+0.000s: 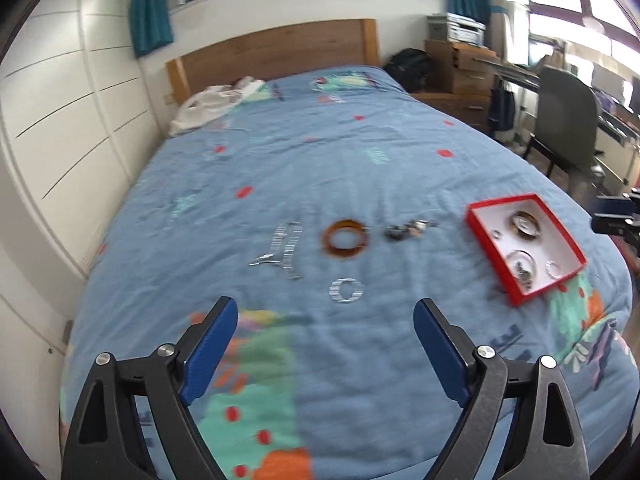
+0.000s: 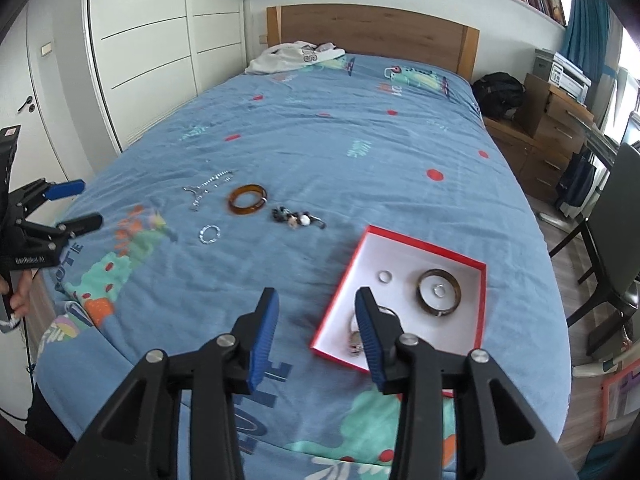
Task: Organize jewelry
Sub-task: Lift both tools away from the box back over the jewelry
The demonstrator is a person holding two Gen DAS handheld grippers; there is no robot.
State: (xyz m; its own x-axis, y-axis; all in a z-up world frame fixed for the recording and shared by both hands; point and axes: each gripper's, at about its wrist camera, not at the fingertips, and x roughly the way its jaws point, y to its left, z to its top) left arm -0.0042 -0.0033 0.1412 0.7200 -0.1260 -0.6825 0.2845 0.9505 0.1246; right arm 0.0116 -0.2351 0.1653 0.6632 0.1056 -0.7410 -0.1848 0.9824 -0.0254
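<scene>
Blue quilted cloth bedspread (image 2: pixel 360 152): matt, soft, finely creased. Amber translucent plastic-looking bangle (image 2: pixel 248 199): glossy, smooth. Silver sparkly metal ring (image 2: pixel 209 234) and silver chain necklace (image 2: pixel 208 190): bright, glinting. Red shallow cardboard box (image 2: pixel 404 240): matt red rim, white paper-like inside. My right gripper (image 2: pixel 316 300) and left gripper (image 1: pixel 326 314): ribbed blue rubbery pads, matt black plastic arms, shiny metal bolts. Far wooden headboard (image 2: pixel 372 30): smooth, satin.

open bedspread (image 2: pixel 360 152), red box (image 2: pixel 482 292) rightward
</scene>
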